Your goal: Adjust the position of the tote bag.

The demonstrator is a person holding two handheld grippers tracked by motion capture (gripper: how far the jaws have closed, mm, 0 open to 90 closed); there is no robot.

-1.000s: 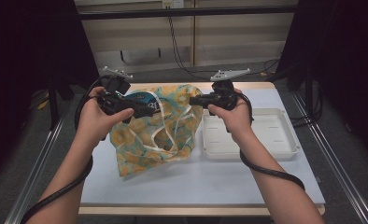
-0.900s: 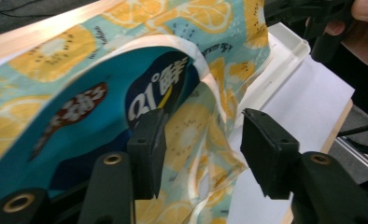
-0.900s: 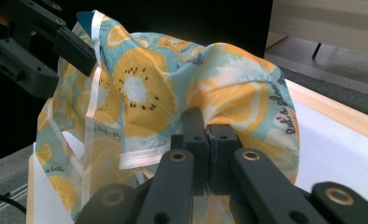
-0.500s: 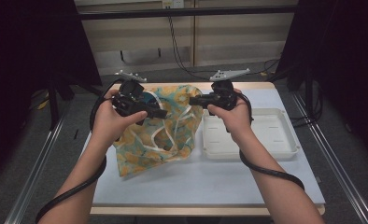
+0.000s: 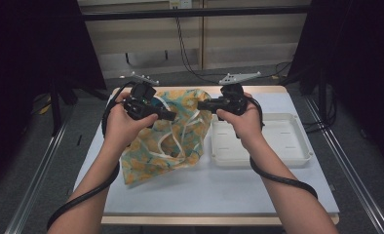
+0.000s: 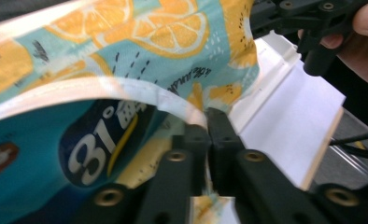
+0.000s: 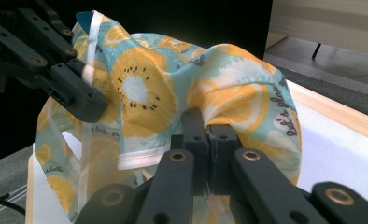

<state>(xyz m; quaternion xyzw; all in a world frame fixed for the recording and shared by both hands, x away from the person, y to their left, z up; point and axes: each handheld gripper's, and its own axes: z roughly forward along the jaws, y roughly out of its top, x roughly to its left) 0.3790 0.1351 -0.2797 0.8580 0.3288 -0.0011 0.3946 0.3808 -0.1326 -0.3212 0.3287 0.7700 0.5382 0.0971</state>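
With both rims now pinched, the left claw (image 5: 168, 117) having just closed on the hem and the right claw (image 5: 203, 104) clamped on the opposite edge, the bag (image 5: 173, 141) hangs half-raised over the worktop (image 5: 204, 190), ready to be spread. Inside the soft, lemon-printed cloth sits a glossy blue packet (image 6: 56, 154); a rigid white tray (image 5: 297, 158) waits empty beside it.

Matt printed cloth bag (image 5: 173, 134)

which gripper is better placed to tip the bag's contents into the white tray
Right, probably. The right gripper is shut on the bag edge nearest the white tray. The left gripper, also shut on the rim, sits farther away.
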